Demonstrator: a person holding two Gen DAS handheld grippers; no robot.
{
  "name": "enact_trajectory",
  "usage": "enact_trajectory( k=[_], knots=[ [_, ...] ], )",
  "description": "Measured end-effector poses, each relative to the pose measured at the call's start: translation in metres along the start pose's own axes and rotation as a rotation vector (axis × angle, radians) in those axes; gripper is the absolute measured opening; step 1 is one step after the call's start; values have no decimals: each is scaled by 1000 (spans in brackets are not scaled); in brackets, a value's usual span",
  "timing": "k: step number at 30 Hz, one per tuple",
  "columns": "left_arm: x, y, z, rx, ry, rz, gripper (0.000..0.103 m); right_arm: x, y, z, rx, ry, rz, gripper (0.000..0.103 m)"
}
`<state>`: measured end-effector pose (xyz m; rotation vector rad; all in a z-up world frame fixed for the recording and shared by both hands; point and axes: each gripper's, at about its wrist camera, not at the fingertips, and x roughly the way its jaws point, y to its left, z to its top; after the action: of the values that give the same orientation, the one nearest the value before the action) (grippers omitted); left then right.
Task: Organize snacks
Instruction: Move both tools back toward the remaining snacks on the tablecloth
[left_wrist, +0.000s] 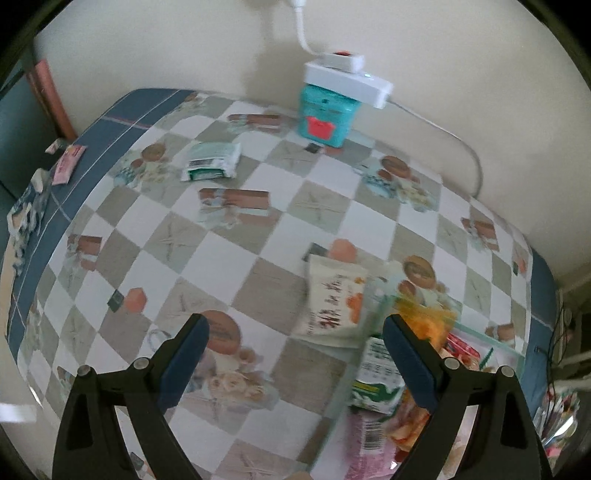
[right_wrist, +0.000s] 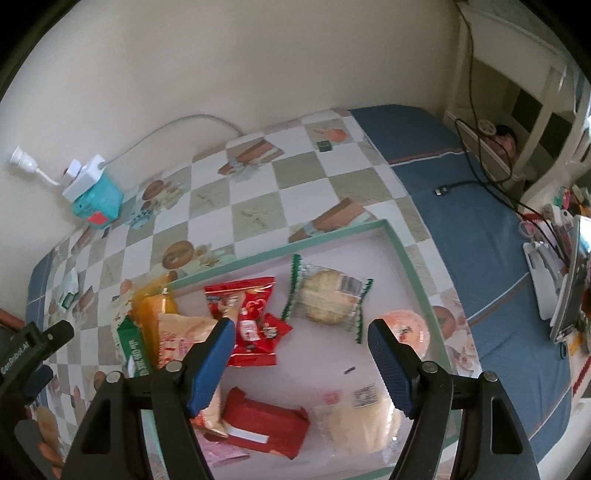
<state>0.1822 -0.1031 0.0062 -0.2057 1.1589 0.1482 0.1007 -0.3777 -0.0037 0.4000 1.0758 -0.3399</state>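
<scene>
My left gripper (left_wrist: 295, 325) hangs open over the checkered tablecloth (left_wrist: 221, 251) with nothing between its fingers. A white snack pack with red characters (left_wrist: 334, 302) lies just beyond its right finger, leaning at the tray's edge beside an orange pack (left_wrist: 424, 321) and a green carton (left_wrist: 376, 380). A green-and-white pack (left_wrist: 212, 162) lies far off on the cloth. My right gripper (right_wrist: 301, 328) is open above the green-rimmed tray (right_wrist: 280, 247). The tray holds red packs (right_wrist: 247, 314), a round biscuit in clear wrap (right_wrist: 327, 299), a red box (right_wrist: 266, 424) and a pale bun pack (right_wrist: 362, 421).
A teal box with a white power adapter (left_wrist: 328, 114) and its cord stands at the wall. A pink sachet (left_wrist: 68, 162) lies on the cloth's blue border. A black cable (right_wrist: 461, 184) crosses the blue cloth, and a white stand (right_wrist: 546, 288) sits at the right.
</scene>
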Motion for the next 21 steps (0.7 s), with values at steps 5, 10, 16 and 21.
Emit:
enact_trajectory(
  k=[5,10,16,21],
  knots=[
    [1,29,10,-35,-6,40,98,-2,19,-2,-22,-13,8,98],
    [1,55,19,-65,-7,69,99,-5,43,-5,-68,-26,13,103],
    [-6,81,25,-66,-19,96,99,-11,76,-11,-132,-37,24,103],
    [-14,103,27,-63,-27,110,99,-20,105,-17,-176,-53,35,103]
  ],
)
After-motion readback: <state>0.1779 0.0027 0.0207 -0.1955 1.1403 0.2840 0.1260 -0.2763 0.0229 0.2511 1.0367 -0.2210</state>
